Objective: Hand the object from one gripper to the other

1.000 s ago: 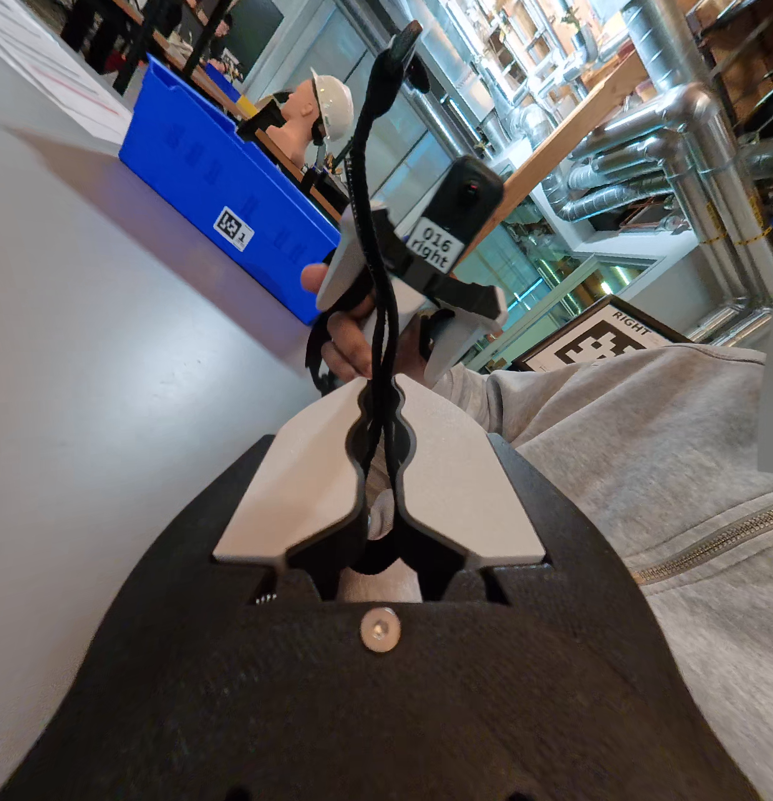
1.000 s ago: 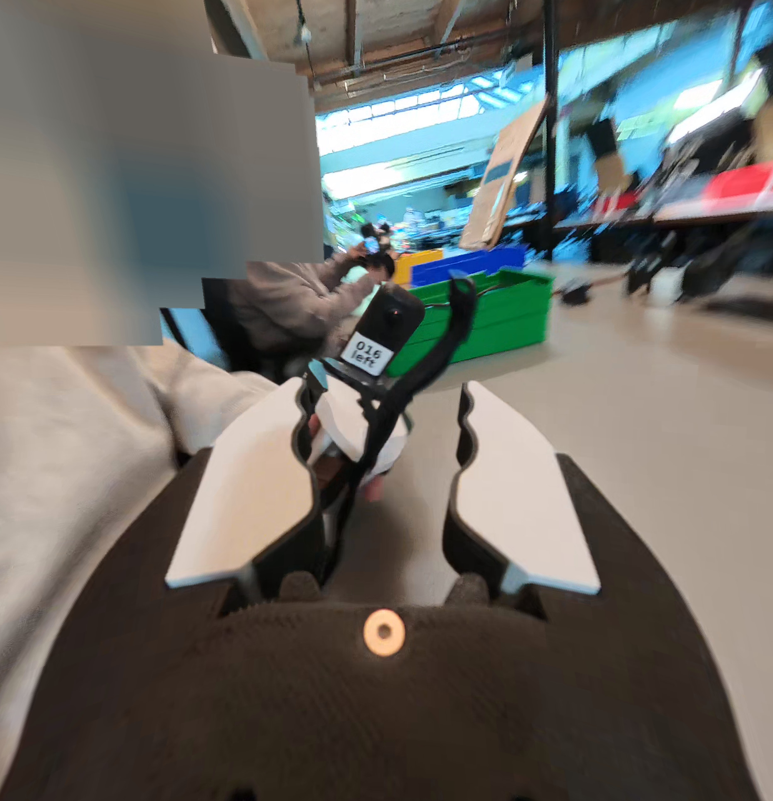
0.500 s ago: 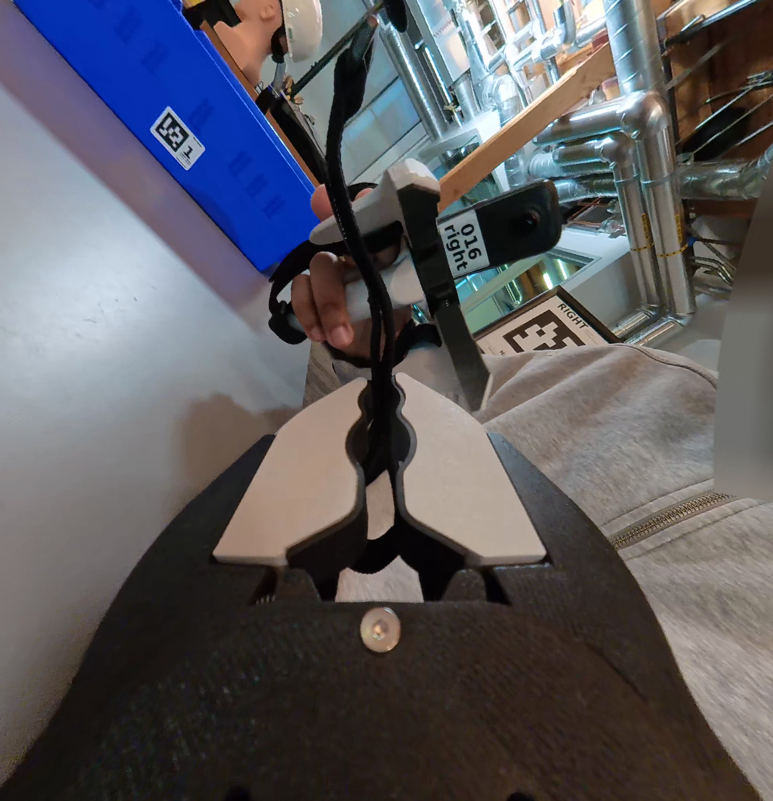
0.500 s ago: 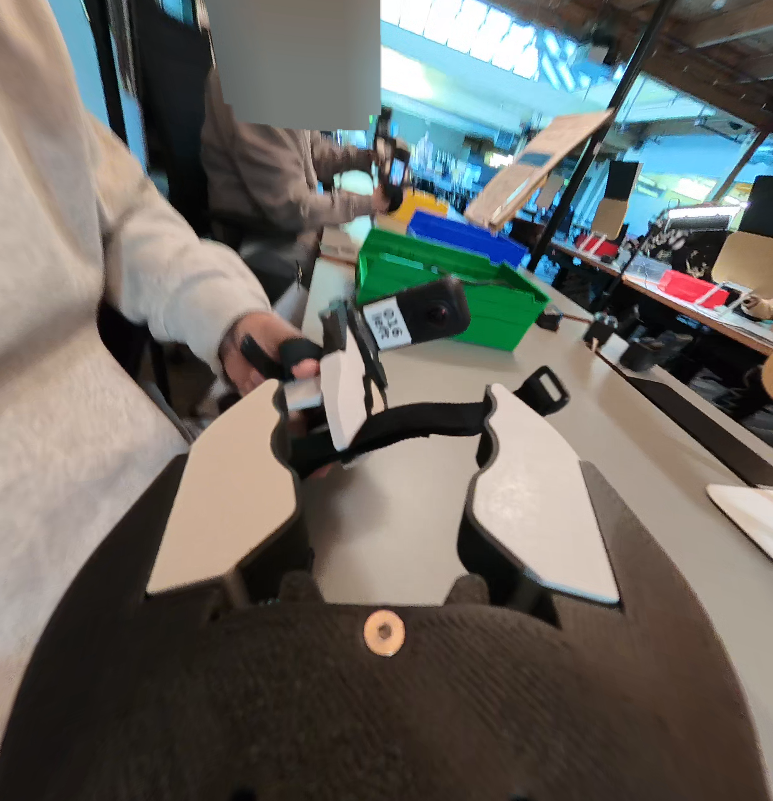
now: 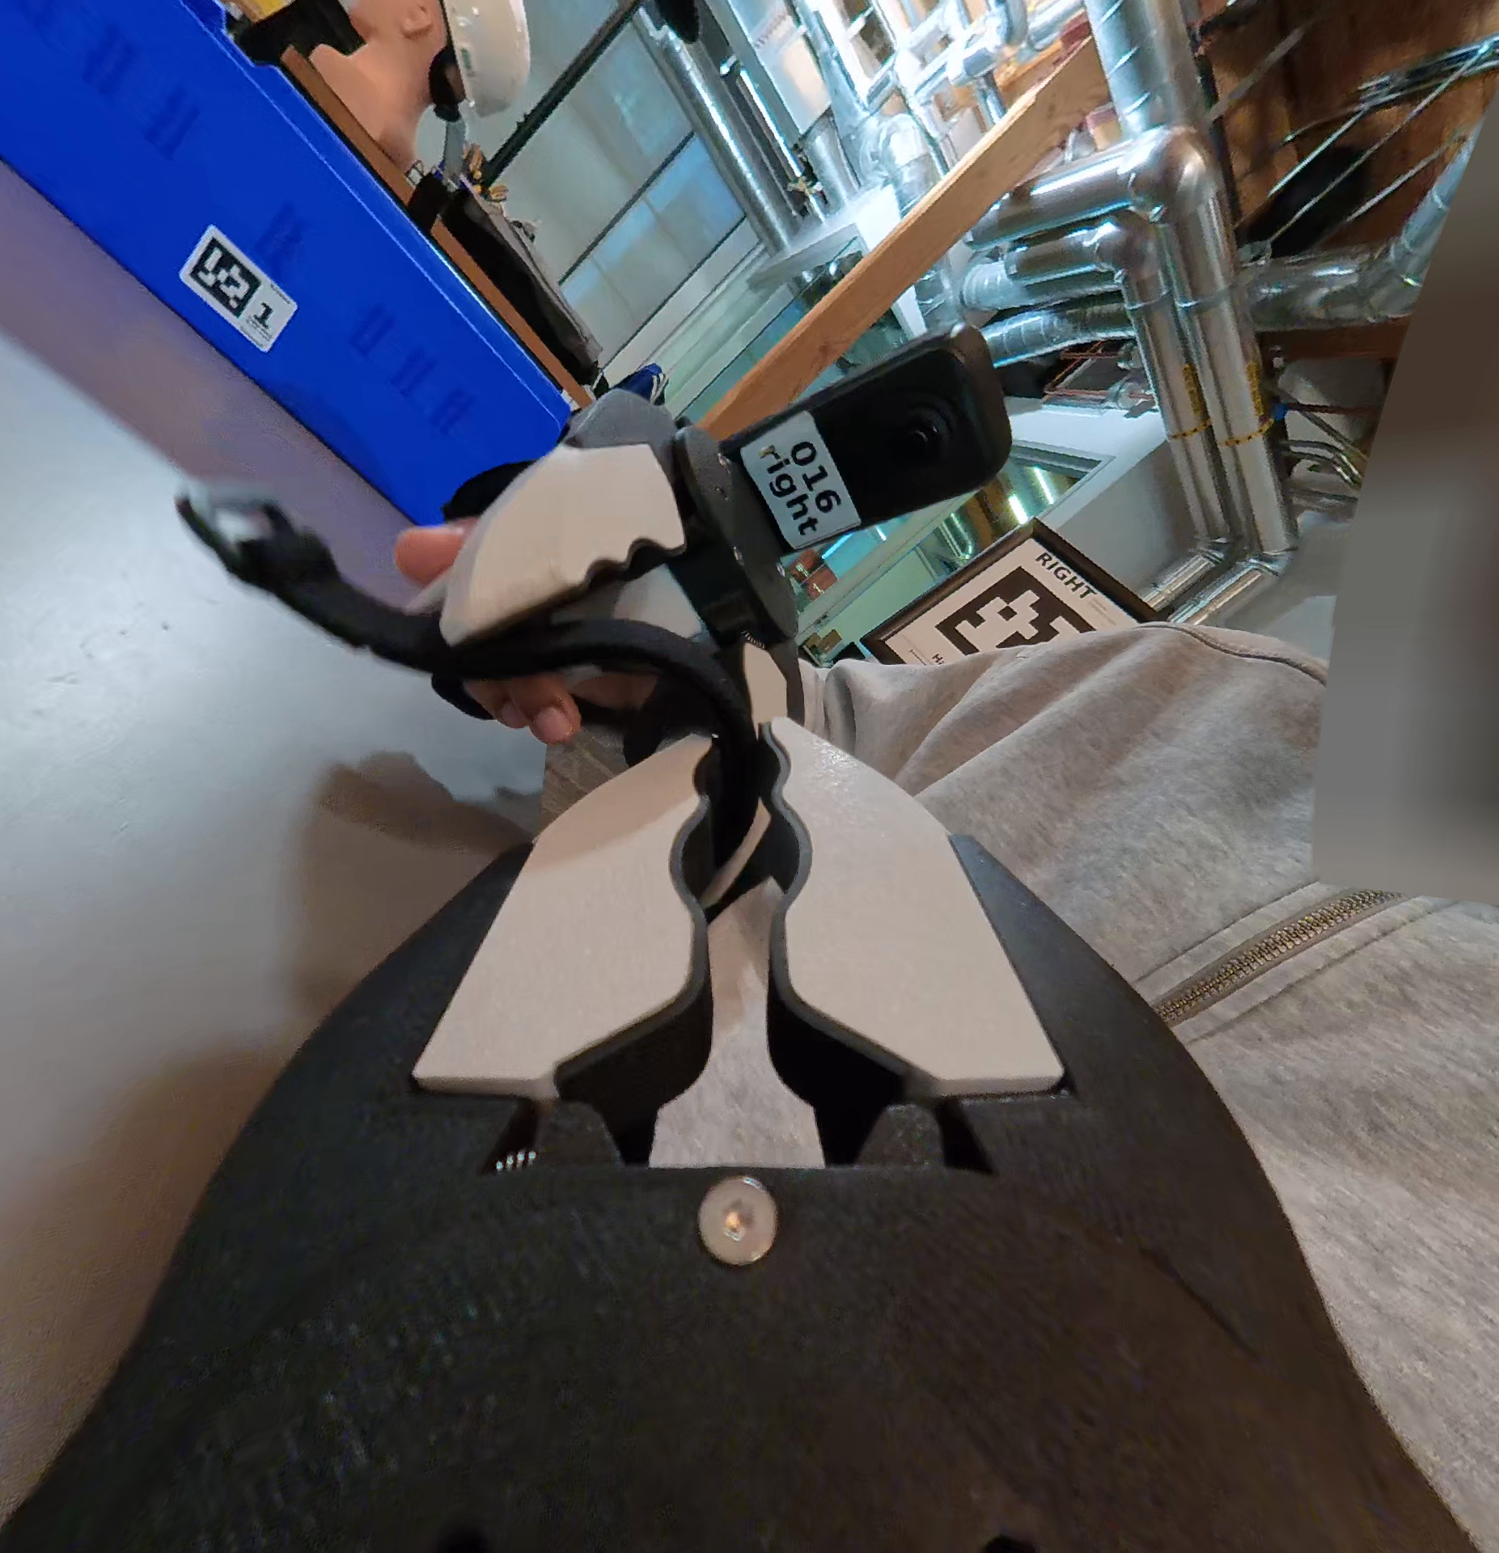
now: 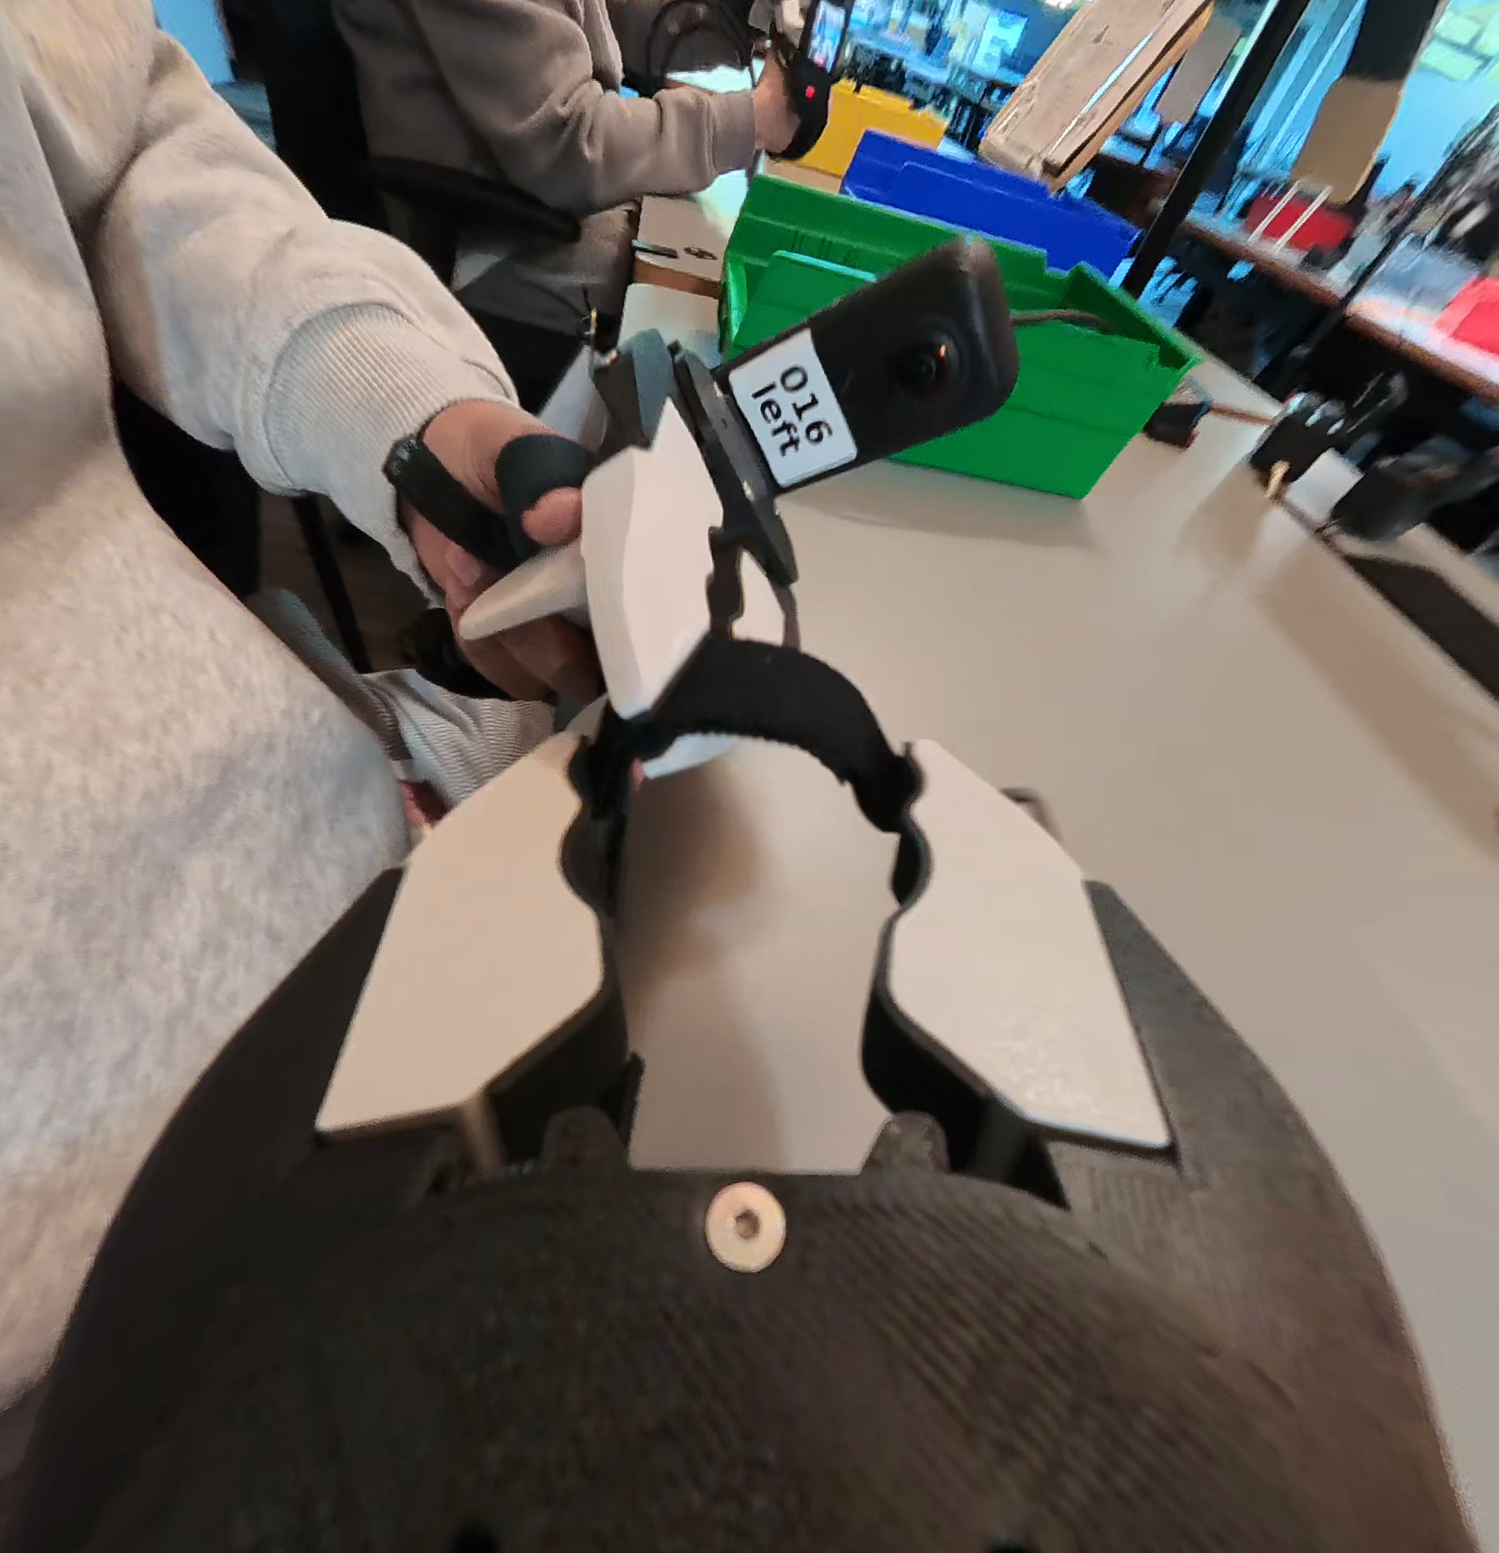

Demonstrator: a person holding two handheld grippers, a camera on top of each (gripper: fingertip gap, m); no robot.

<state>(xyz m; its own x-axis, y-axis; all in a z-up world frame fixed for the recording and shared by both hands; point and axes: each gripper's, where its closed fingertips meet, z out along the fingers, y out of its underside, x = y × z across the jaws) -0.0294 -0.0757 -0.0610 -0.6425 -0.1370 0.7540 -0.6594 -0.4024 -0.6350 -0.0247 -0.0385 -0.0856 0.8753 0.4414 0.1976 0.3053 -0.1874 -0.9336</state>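
Observation:
The object is a black strap (image 5: 376, 622) with a plastic buckle (image 5: 233, 521) at its free end. My left gripper (image 5: 739, 756) is shut on the strap near one end. From there the strap arches up and left, passing between the fingers of my right gripper (image 5: 494, 647). In the right wrist view the strap (image 6: 779, 681) spans the gap between my right gripper's (image 6: 746, 756) two fingertips, whose jaws stand apart. The left gripper (image 6: 657, 731) pinches the strap just beyond them. Both grippers hover above the grey table (image 6: 1149, 672).
A blue bin (image 5: 309, 277) stands on the table behind the grippers. A green bin (image 6: 1023, 403) and another blue bin (image 6: 981, 193) stand farther along the table. Another person (image 6: 544, 101) sits beyond. A mannequin head with a white hard hat (image 5: 477, 50) is behind.
The strap has swung from upright to lying sideways with its buckle to the left. My right gripper has moved around the strap and its jaws have narrowed a little. The left gripper keeps its hold.

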